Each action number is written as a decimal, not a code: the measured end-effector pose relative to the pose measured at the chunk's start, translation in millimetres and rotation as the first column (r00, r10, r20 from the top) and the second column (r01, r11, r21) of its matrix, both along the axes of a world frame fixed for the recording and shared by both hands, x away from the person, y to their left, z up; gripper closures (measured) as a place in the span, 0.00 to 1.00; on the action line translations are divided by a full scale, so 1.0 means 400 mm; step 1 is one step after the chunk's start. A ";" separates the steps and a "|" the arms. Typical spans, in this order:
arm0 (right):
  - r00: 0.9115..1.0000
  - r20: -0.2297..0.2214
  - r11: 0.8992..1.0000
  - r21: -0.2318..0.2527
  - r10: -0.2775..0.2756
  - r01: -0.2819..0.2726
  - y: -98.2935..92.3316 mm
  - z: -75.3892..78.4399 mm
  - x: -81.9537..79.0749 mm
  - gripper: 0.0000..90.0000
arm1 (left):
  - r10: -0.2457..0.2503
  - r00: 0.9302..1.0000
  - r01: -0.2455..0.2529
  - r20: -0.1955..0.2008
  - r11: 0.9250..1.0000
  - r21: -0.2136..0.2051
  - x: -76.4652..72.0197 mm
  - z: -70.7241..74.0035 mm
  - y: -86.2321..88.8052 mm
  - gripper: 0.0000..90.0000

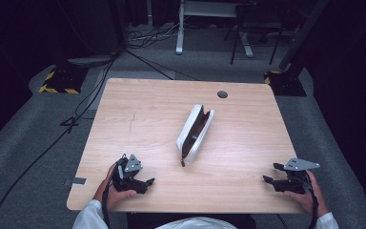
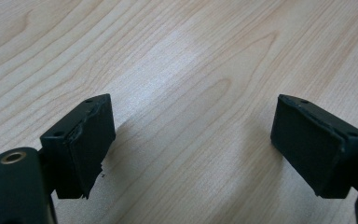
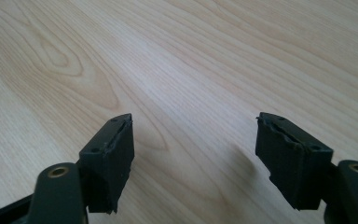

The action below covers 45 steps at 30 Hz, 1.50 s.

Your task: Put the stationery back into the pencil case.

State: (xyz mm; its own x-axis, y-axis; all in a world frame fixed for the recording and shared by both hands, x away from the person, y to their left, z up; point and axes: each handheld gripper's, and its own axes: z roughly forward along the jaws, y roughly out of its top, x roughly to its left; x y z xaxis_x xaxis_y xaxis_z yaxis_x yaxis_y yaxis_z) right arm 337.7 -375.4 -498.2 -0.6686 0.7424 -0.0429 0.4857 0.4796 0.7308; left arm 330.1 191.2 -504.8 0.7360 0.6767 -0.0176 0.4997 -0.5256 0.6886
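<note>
A white zippered pouch (image 1: pixel 195 133) lies unzipped near the middle of the wooden table (image 1: pixel 143 119), its dark inside showing. My left gripper (image 1: pixel 145 183) rests near the front left edge, held in a hand, well left of the pouch. In the left gripper view that gripper (image 2: pixel 191 149) stands open over bare wood. My right gripper (image 1: pixel 270 172) sits near the front right edge, pointing left, apart from the pouch. Seen in the right gripper view, this gripper (image 3: pixel 193 158) is open with only wood grain between its pads.
A round cable hole (image 1: pixel 222 94) sits near the table's far edge. Beyond the table are cables on the grey floor, a stand base with yellow-black tape (image 1: pixel 57 83) and a second black base (image 1: pixel 286 81).
</note>
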 end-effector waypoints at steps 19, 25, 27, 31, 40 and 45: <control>0.998 0.001 0.997 0.038 -0.063 0.063 -0.020 -0.014 -0.004 0.28 | 0.006 1.000 -0.006 0.001 1.000 0.001 0.003 0.000 0.000 0.15; 0.998 -0.006 0.997 0.042 -0.066 0.066 -0.021 -0.015 -0.002 0.28 | 0.004 1.000 -0.004 0.000 1.000 0.002 0.004 0.000 0.000 0.15; 0.998 -0.007 0.997 0.043 -0.067 0.067 -0.021 -0.014 -0.002 0.28 | 0.006 1.000 -0.006 -0.003 1.000 0.000 0.005 0.000 -0.001 0.15; 0.998 -0.007 0.997 0.043 -0.067 0.068 -0.020 -0.014 -0.002 0.27 | 0.007 1.000 -0.007 -0.003 1.000 -0.001 0.006 0.000 -0.001 0.15; 0.998 -0.008 0.997 0.043 -0.068 0.068 -0.021 -0.014 -0.002 0.27 | 0.011 1.000 -0.011 -0.001 1.000 0.003 0.007 0.000 -0.001 0.15; 0.998 -0.008 0.997 0.043 -0.067 0.068 -0.021 -0.014 -0.002 0.27 | 0.017 1.000 -0.017 -0.003 1.000 -0.001 0.008 0.000 -0.002 0.15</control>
